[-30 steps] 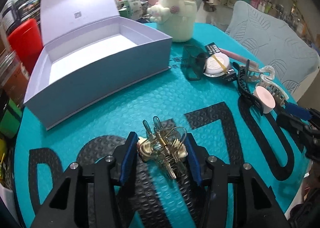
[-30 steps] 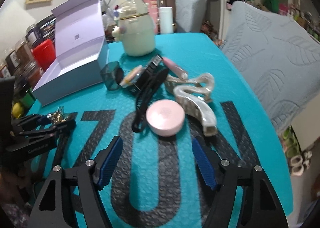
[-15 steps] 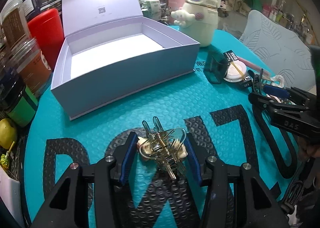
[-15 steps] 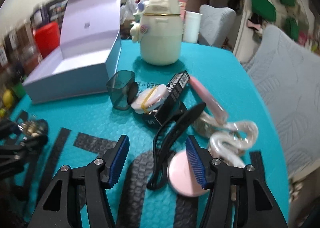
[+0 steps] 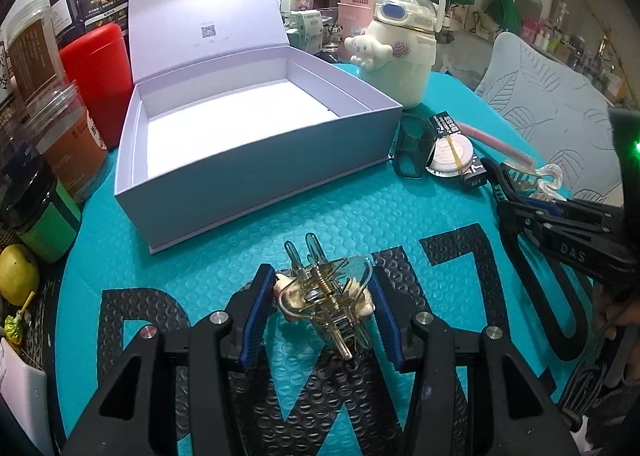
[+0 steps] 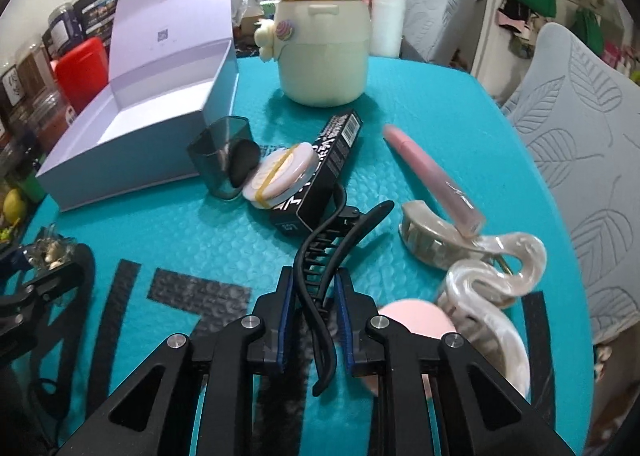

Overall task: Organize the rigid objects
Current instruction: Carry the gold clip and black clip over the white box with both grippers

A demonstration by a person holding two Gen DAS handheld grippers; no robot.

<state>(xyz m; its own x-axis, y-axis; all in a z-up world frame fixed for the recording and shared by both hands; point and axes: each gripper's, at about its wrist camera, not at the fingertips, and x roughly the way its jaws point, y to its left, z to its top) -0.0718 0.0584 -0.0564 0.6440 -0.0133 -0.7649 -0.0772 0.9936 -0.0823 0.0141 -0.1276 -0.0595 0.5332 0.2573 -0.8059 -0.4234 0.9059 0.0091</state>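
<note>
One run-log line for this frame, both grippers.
left gripper: holds gold hair claw | right gripper: jaws closing on black hair clip | white box: open, empty

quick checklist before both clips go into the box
1. Left tool gripping the clear gold hair claw: ok.
2. Right tool closing around the black hair clip, which sits between its pads: ok.
3. White box lid open, inside bare: ok.
4. Black clip free of the black carton: cannot tell, they look very close.
5. Path to the box clear of the smoky cup: ok for the left tool, cannot tell for the right.
</note>
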